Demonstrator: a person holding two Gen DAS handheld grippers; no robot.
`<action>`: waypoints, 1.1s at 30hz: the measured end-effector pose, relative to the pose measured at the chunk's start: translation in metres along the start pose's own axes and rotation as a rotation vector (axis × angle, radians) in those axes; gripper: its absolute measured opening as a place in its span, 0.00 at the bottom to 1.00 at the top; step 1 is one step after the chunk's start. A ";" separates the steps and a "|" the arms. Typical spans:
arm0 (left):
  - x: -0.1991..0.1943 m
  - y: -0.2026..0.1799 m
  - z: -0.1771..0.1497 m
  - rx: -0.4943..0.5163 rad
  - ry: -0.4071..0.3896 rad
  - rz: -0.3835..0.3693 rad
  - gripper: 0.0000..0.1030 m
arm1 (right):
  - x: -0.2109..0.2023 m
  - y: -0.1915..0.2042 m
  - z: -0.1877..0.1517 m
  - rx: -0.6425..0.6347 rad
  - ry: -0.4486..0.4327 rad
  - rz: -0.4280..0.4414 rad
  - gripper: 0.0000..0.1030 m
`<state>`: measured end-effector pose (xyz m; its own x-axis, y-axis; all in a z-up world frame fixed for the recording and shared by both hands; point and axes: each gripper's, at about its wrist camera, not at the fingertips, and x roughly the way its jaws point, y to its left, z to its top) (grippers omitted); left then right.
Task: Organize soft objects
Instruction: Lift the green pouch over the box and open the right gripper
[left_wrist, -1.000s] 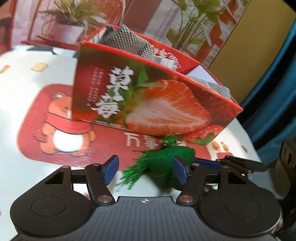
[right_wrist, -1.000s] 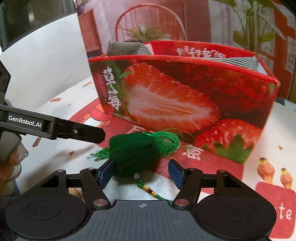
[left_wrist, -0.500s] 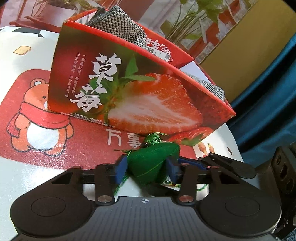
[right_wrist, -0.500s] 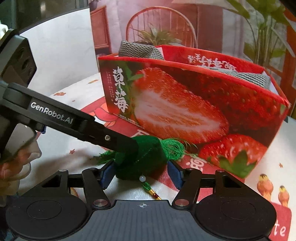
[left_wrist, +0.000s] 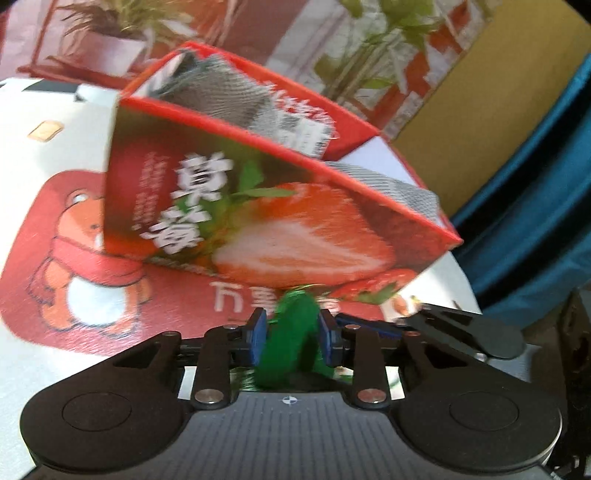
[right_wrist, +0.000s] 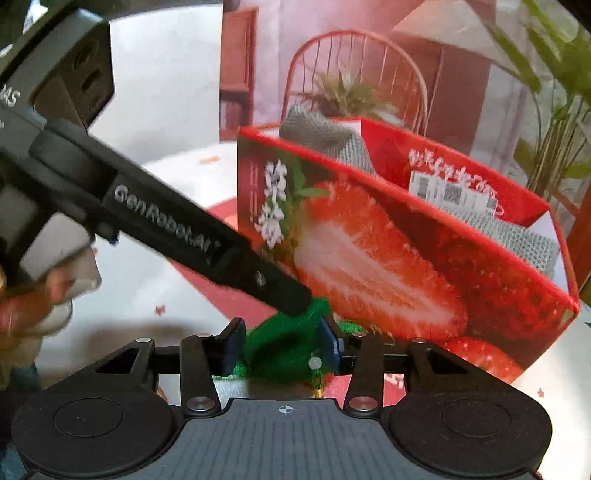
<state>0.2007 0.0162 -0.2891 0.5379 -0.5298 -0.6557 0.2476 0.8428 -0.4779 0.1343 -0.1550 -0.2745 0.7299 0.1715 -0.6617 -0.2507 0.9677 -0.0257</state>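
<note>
1. Gripping the green sachet (left_wrist: 291, 341), your left tongs (left_wrist: 291, 334) are closed down tight, with both blue pads (left_wrist: 257, 334) pressed into its sides so that the fabric bulges up between them.
2. Your right tongs (right_wrist: 282, 345) sit at the same green sachet (right_wrist: 284, 349); their right pad (right_wrist: 331, 343) touches it, while the left pad stands just off the fabric, so these tongs are part open and I cannot tell whether they really hold it.
3. From the right wrist view, a finger (right_wrist: 207, 247) of your left tongs reaches in from the upper left, and its tip lies on top of the sachet.
4. You have the sachet low, just in front of the strawberry box (left_wrist: 258, 206), near the box's bottom edge; whether it rests on the table (left_wrist: 40, 354) or is lifted clear is hidden by the tongs.
5. A white bead (right_wrist: 314, 363) and a thin green cord with a gold piece hang from the sachet's near side in the right wrist view.
6. Inside the open box (right_wrist: 424, 266) lie grey knitted pieces (right_wrist: 325, 140), one bunched at the left end and another at the right end (right_wrist: 517, 236).
7. Under the box, the tablecloth shows a bear print (left_wrist: 88, 266) on a red panel.
8. Your hand (right_wrist: 26, 306) shows at the left edge of the right wrist view, blurred.
</note>
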 end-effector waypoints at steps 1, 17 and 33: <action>0.001 0.004 -0.001 -0.011 0.004 0.002 0.41 | -0.001 -0.002 -0.001 0.008 0.000 -0.001 0.41; 0.028 0.017 -0.011 -0.074 0.040 -0.152 0.61 | 0.013 -0.024 -0.033 0.179 0.042 0.020 0.48; -0.017 -0.017 0.012 0.025 -0.099 -0.195 0.57 | -0.015 -0.020 -0.013 0.112 -0.101 -0.005 0.48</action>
<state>0.1966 0.0123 -0.2626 0.5542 -0.6722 -0.4909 0.3739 0.7280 -0.5747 0.1204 -0.1798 -0.2735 0.7929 0.1788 -0.5825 -0.1783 0.9822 0.0588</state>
